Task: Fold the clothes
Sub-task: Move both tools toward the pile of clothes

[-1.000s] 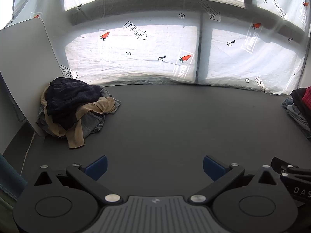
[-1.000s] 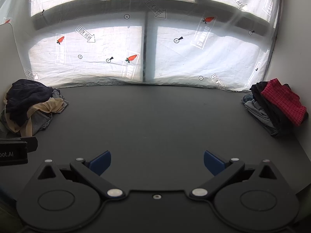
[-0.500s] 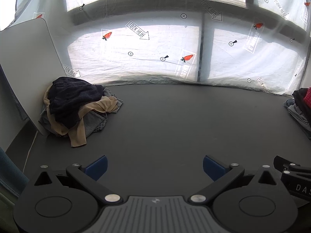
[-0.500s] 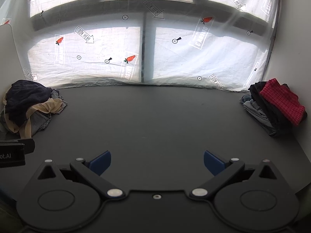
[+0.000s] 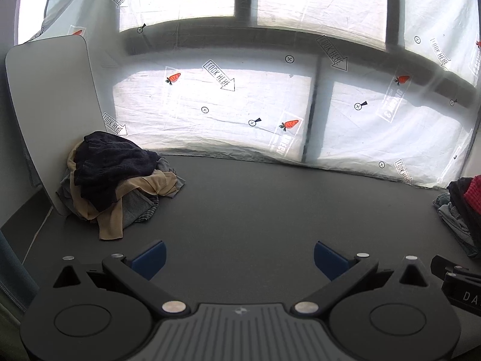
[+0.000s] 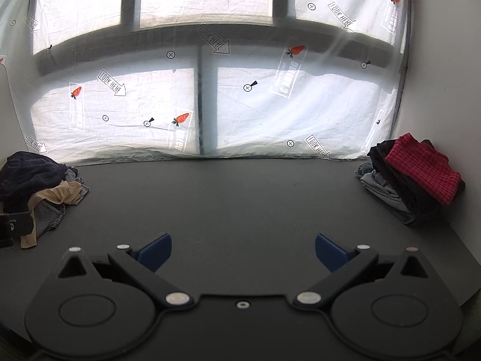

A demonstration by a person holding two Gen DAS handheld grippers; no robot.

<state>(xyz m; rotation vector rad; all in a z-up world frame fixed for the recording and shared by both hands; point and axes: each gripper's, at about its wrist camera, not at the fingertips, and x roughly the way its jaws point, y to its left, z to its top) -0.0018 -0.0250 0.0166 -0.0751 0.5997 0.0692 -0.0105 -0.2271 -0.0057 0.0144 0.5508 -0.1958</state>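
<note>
Both grippers, left [image 5: 239,257] and right [image 6: 243,254], hover with jaws apart and empty over the counter [image 6: 240,204], the clothes [image 5: 114,180] heaped far left below a sheet [image 6: 240,96] printed "LOOK HERE" (mirrored).

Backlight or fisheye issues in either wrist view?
Left wrist: the covered window blows out, the dark garment loses detail, and straight frame bars bow. Right wrist: same backlight, the table is dim, red checked cloth still readable, corners vignetted.

Both wrist views low over table [image 5: 255,210], facing window, sharing clothes piles
</note>
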